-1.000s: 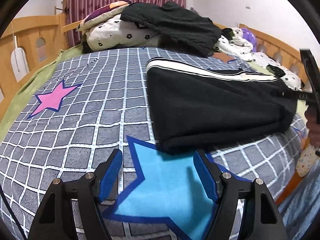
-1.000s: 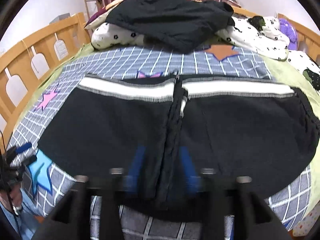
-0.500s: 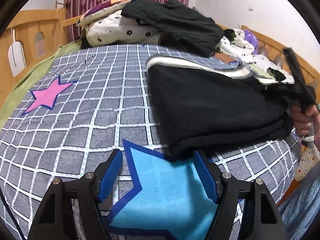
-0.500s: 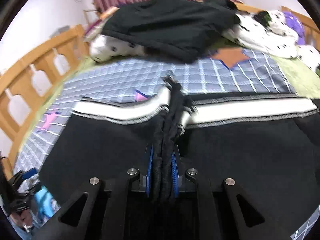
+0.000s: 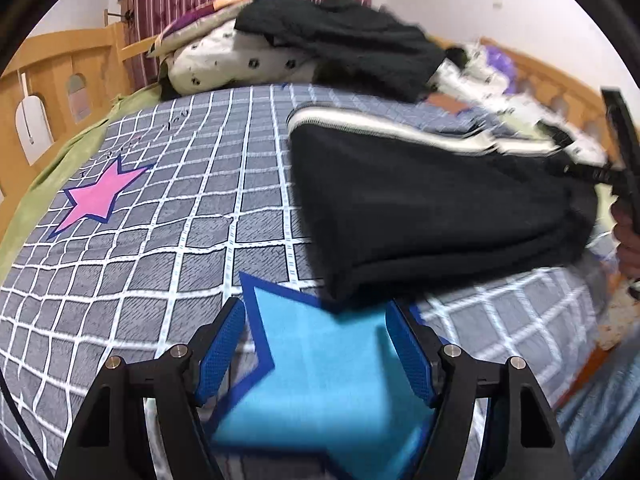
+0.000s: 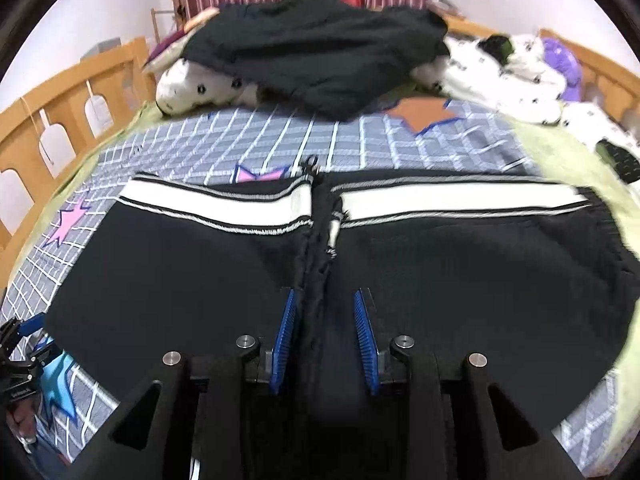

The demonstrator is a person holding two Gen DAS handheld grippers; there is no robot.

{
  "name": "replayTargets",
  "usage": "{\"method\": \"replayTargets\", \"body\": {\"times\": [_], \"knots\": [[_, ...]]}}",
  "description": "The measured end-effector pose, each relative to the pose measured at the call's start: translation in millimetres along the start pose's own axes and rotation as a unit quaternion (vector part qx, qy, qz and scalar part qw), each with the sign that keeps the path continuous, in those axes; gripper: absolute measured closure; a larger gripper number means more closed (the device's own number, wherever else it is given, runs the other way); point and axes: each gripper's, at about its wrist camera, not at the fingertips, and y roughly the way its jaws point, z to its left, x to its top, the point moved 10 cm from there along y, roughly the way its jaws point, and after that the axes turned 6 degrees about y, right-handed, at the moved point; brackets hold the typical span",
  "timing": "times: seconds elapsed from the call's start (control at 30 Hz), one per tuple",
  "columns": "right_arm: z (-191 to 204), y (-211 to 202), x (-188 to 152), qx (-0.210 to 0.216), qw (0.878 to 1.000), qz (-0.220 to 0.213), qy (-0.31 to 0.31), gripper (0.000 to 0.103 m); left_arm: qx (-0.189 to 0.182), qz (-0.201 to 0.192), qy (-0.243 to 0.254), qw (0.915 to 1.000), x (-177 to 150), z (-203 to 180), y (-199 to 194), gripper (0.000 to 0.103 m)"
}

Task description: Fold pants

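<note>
My right gripper (image 6: 323, 340) is opening around a bunched ridge of the folded black pants (image 6: 460, 280) on the bed (image 5: 160, 240). My left gripper (image 5: 316, 354) hangs spread and empty above a blue star (image 5: 320, 380).

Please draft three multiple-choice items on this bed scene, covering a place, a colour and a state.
1. What lies under the left gripper?
A. a light blue star
B. a pillow
C. bare wood

2. What colour is the stripe on the folded black pants?
A. red
B. white
C. yellow

3. How does the right gripper stand?
A. shut tight on the curtain
B. out of view
C. pads apart, a pants ridge between them

Answers: 1 A, the star shows between its open pads; 2 B, white band across the far edge; 3 C, jaws opening, gaps beside the ridge.
</note>
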Motion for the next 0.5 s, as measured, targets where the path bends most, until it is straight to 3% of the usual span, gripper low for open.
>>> {"method": "replayTargets", "body": {"times": [0.13, 0.27, 0.33, 0.47, 0.5], "knots": [[8.6, -21.0, -16.9, -0.017, 0.999, -0.005, -0.049, 0.073, -0.004, -0.025, -0.019, 0.9995, 15.3, 4.3, -19.2, 0.032], [5.6, 6.0, -42.8, -0.053, 0.995, 0.043, -0.069, 0.073, 0.022, -0.026, -0.031, 0.9989, 46.2, 8.0, -1.2, 0.032], [3.7, 7.8, -42.4, -0.052, 0.996, 0.049, -0.056, 0.073, 0.029, -0.006, -0.049, 0.9984, 51.8, 10.6, 18.7, 0.032], [-12.2, -6.8, -37.5, -0.043, 0.997, 0.064, -0.013, 0.073, 0.007, 0.087, -0.052, 0.9948, 22.7, -0.3, 69.3, 0.031], [-18.4, -12.2, -35.3, -0.044, 0.997, 0.068, -0.001, 0.073, 0.009, 0.072, -0.048, 0.9962, 23.3, -1.5, 67.6, 0.031]]}}
